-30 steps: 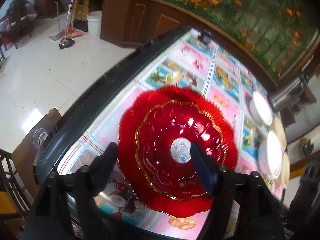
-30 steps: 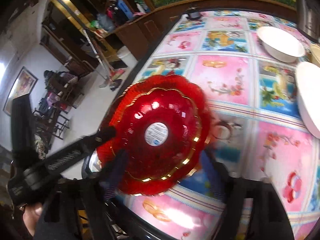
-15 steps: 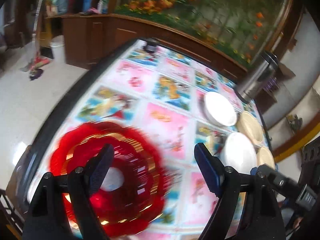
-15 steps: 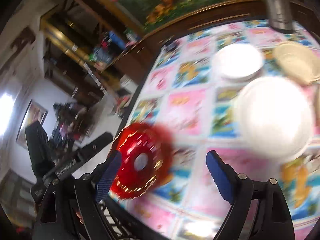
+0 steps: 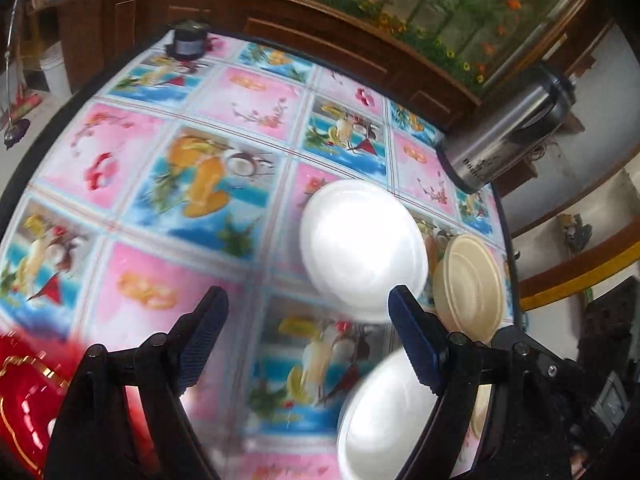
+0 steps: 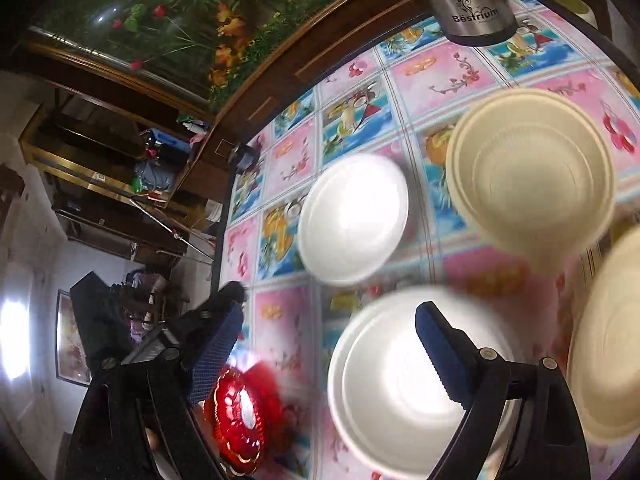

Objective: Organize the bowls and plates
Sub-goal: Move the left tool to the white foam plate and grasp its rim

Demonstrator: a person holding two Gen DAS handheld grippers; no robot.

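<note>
Two stacked red glass plates (image 5: 24, 396) lie at the table's near left edge; they also show in the right wrist view (image 6: 242, 416). Two white bowls stand on the table, the far one (image 5: 362, 246) (image 6: 352, 218) and the near one (image 5: 384, 420) (image 6: 400, 380). Two cream bowls stand to the right, one farther (image 5: 470, 286) (image 6: 532, 174) and one nearer (image 6: 608, 352). My left gripper (image 5: 306, 338) is open and empty above the table. My right gripper (image 6: 326, 354) is open and empty, its right finger over the near white bowl.
The table (image 5: 132, 168) has a colourful fruit-print cloth. A steel flask (image 5: 508, 132) (image 6: 468, 0) stands at the far right. A small dark object (image 5: 188, 42) sits at the far edge. Wooden cabinets line the far side.
Both grippers have swung right, away from the red plates and toward the white and cream bowls. The red plates stay at the left edge. Both grippers stay open.
</note>
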